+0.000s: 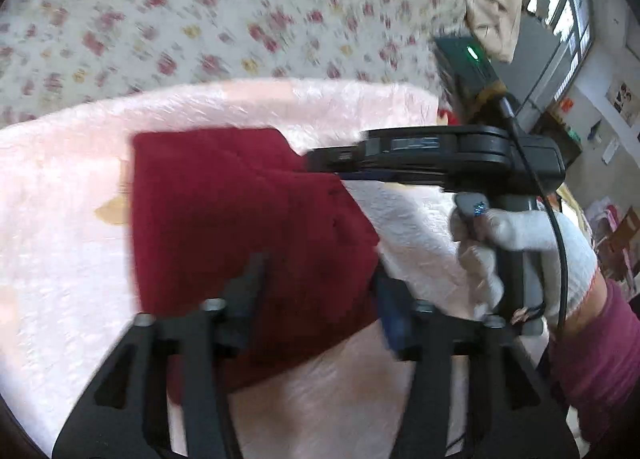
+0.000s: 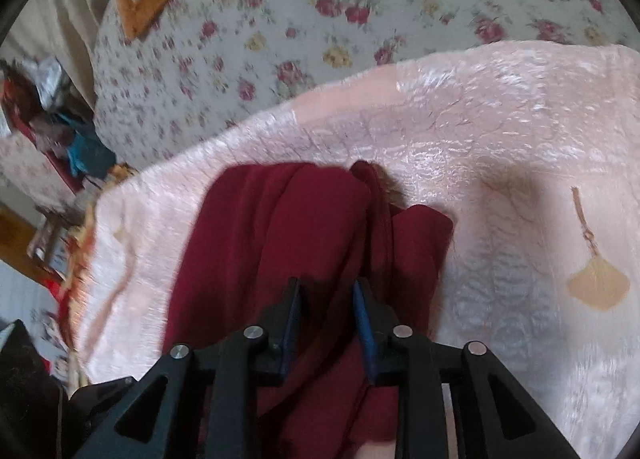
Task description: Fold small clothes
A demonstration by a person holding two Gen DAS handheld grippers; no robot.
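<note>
Maroon garment is lying crumpled on the pale pink plush blanket, right under and ahead of my left gripper. Its jaws are spread wide over the cloth with nothing between them. To its right my right gripper comes in sideways, tips at the garment's far edge, held by a white-gloved hand. From the right wrist view, the right gripper has a gap between its blue pads and hovers over the bunched folds; can't tell if it's touching. Floral quilt is beyond the blanket.
</note>
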